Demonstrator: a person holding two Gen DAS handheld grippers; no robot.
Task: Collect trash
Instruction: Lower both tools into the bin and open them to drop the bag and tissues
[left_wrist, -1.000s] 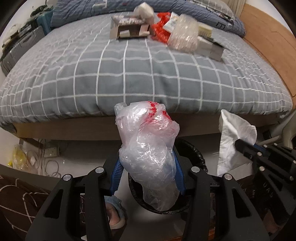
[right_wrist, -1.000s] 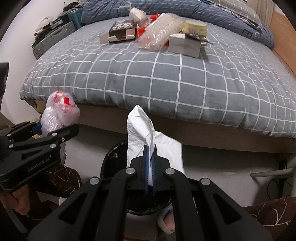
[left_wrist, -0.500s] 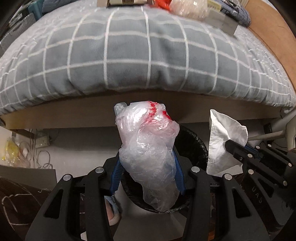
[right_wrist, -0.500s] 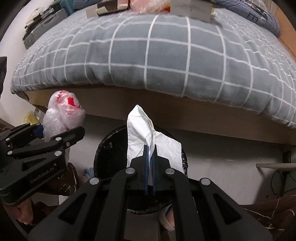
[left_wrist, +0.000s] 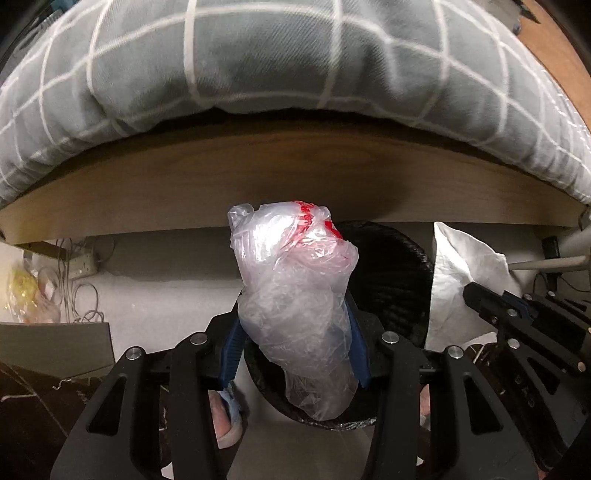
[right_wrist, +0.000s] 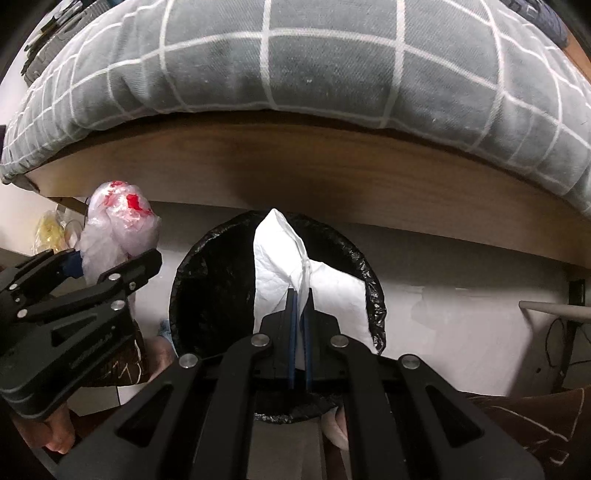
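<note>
The left gripper (left_wrist: 295, 332) is clamped part-open on a crumpled clear bag (left_wrist: 295, 295) with red print, which stands up between its blue pads above the near rim of the bin (left_wrist: 391, 280). The right gripper (right_wrist: 300, 295) is pinched fully closed on a white tissue (right_wrist: 280, 258), whose peak rises from the fingertips directly over the bin's black-lined mouth. Seen from the right wrist, the bag hangs just left of the bin, outside its rim.

Compared with a second ago, both grippers have dropped toward the bin: the trash on top of the bed has slid out of sight, and the quilt's (left_wrist: 258, 66) edge and the wooden bed rail (left_wrist: 295, 177) above the bin now fill the upper view.

Count: two grippers, one bag, one tissue, one bin.
</note>
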